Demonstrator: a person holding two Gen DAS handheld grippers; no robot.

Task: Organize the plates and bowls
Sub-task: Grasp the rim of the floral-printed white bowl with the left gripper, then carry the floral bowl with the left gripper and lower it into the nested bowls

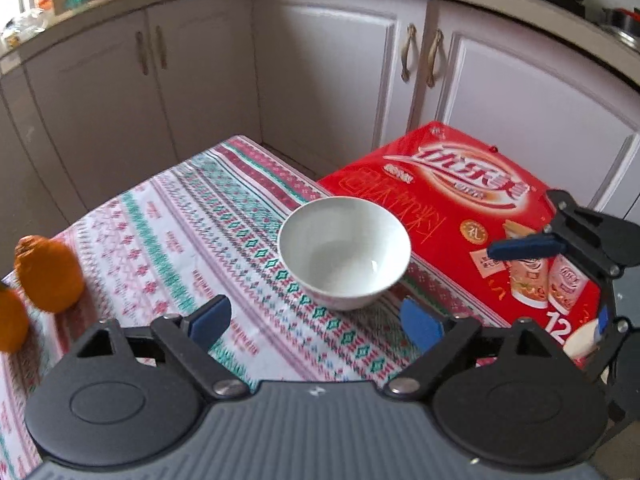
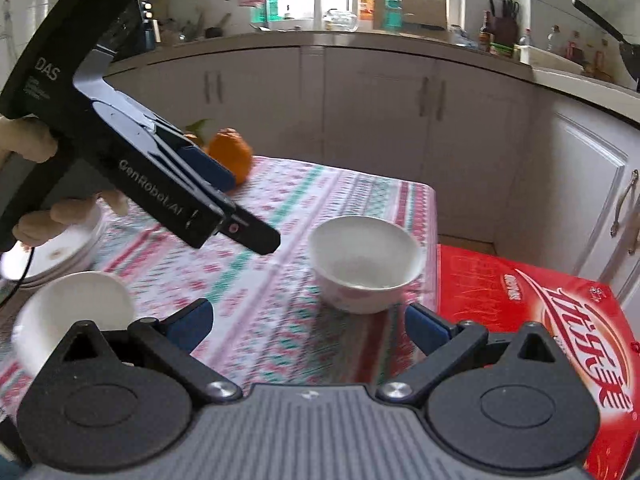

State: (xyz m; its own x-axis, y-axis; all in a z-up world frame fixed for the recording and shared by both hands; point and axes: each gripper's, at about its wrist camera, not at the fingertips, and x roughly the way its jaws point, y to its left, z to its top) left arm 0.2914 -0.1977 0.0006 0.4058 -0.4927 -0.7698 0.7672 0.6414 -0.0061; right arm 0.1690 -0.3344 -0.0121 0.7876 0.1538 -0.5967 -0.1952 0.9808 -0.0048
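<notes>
sitting upright near the far right corner of the patterned tablecloth, the white bowl is empty and just beside the red carton, which lies off the cloth's right edge. the left gripper hangs over the cloth on the near side of the bowl, its blue pads spread wide with nothing between them (neither pad touches the rim). the right gripper is likewise released, jaws apart and empty, the same bowl just ahead of them. in the right wrist view a second white bowl sits at the near left, blurred, and behind it a stack of white plates rests on the cloth, partly hidden by the person's hand gripping the left tool's handle. two oranges stand at the cloth's left side. pale cabinets run along behind the table.
</notes>
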